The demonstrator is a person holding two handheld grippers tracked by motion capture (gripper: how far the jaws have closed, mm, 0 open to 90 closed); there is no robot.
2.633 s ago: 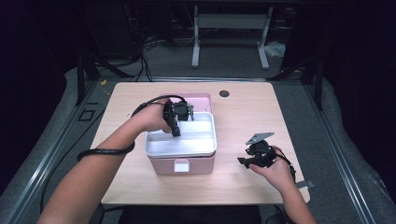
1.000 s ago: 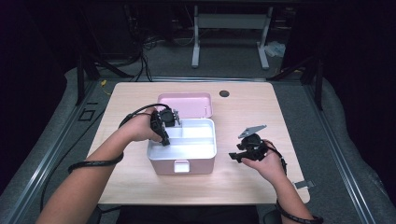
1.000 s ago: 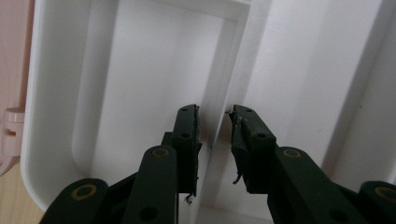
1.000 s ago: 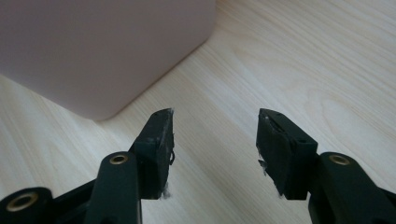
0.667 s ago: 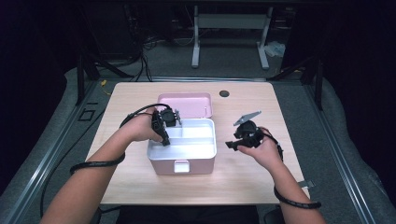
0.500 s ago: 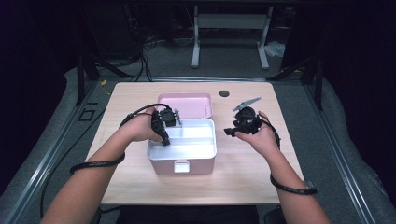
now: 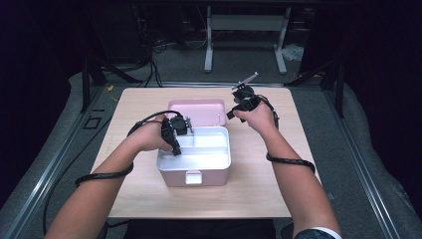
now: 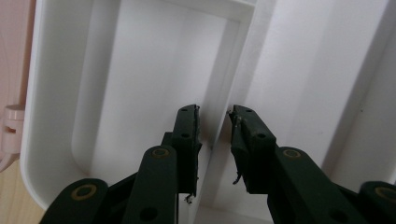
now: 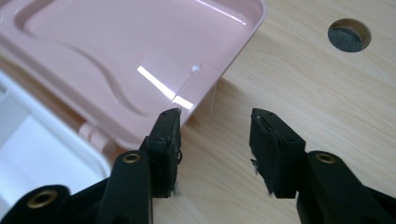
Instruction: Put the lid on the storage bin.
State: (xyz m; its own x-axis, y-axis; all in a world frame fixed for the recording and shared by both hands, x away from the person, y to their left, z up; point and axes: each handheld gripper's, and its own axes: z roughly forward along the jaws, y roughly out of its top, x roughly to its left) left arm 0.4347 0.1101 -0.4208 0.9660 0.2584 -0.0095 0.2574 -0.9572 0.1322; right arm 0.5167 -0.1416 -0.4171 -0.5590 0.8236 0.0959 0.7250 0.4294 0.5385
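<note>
Pink box [image 7: 195, 175] mid-desk [image 7: 259, 194], long axis across desk, latch toward person; lid [image 7: 197, 108] flung open, lying flat behind, away from person. Left claw [image 8: 214, 122] astride white divider wall [image 8: 236, 74] inside box, pads not clamped. Right claw [image 9: 214, 123] apart, just been closing, empty, over lid's right corner.
</note>
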